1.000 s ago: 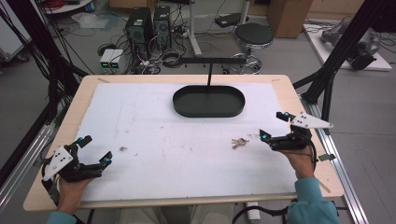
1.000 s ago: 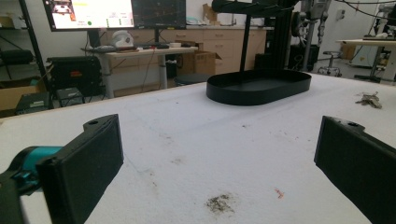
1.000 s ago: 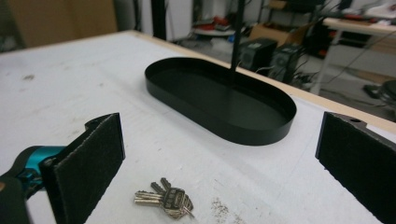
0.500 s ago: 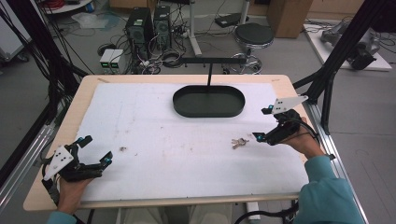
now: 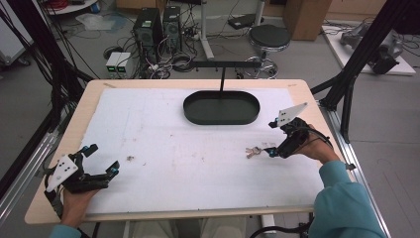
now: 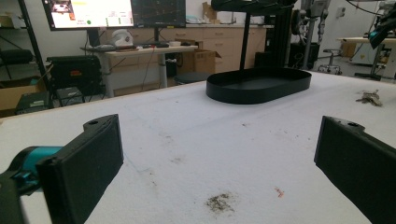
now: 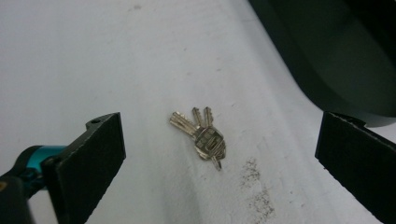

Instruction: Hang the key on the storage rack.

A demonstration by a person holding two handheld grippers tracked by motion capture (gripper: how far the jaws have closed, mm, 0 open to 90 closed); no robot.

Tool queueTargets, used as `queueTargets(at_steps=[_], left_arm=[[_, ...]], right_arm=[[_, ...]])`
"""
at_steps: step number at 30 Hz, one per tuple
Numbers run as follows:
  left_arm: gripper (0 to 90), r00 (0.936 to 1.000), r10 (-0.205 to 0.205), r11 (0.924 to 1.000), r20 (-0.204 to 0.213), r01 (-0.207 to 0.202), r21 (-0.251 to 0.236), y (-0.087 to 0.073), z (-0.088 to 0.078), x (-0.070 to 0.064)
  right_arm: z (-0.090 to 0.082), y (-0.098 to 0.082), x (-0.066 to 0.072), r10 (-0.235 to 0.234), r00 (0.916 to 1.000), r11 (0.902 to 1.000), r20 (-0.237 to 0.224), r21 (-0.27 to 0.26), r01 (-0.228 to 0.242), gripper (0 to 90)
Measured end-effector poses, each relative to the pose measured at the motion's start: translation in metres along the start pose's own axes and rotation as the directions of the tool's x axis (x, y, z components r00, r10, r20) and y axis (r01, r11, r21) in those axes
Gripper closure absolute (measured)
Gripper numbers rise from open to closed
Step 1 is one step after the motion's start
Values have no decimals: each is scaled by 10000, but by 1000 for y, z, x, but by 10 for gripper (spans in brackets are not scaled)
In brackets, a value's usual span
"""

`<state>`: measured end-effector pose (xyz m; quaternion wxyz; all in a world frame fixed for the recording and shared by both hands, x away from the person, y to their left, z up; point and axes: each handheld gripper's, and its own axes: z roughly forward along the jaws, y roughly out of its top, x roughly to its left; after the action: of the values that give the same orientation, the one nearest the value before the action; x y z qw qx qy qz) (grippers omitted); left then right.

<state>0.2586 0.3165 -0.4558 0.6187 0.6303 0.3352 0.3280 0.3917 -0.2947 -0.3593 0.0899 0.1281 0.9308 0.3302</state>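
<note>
hovering low, right gripper (image 5: 271, 138) has jaws spread wide, nothing between them; small bunch of silver metal keys (image 7: 201, 135) lies flat on the white table cover (image 5: 163, 144) just ahead of the tips, untouched. key count hard to make out; in the high view the bunch is a pale speck. left gripper (image 5: 103, 159) rests at the near left corner, jaws also spread, empty. farther back, black oval metal tray (image 5: 221, 107) holds nothing; its right end is cut off in the right gripper view.
</note>
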Motion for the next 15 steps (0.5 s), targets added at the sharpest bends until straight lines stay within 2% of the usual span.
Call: queueTargets(at_steps=[1,3,7,10,11,15], left_arm=[[17,10000,-5,10000,-12,5,6,0,0,0],[17,10000,-1,10000,-10,1,6,0,0,0],[17,10000,1,10000,9,-1,-8,0,0,0],[17,10000,-4,10000,21,4,-14,0,0,0],[17,10000,-5,10000,22,5,-9,0,0,0],[17,10000,18,10000,6,-18,1,0,0,0]], right_arm=[[5,1,1,-82,10000,9995,-55,301,84,12],[8,2,0,-198,9998,9990,-86,391,202,12],[17,0,-2,-236,9995,9954,-204,921,253,13],[19,-1,-3,-178,9996,9937,-226,1098,201,15],[21,-1,-5,-235,9992,9919,-319,1243,273,58],[26,-3,-7,-259,9985,9888,-484,1456,327,60]])
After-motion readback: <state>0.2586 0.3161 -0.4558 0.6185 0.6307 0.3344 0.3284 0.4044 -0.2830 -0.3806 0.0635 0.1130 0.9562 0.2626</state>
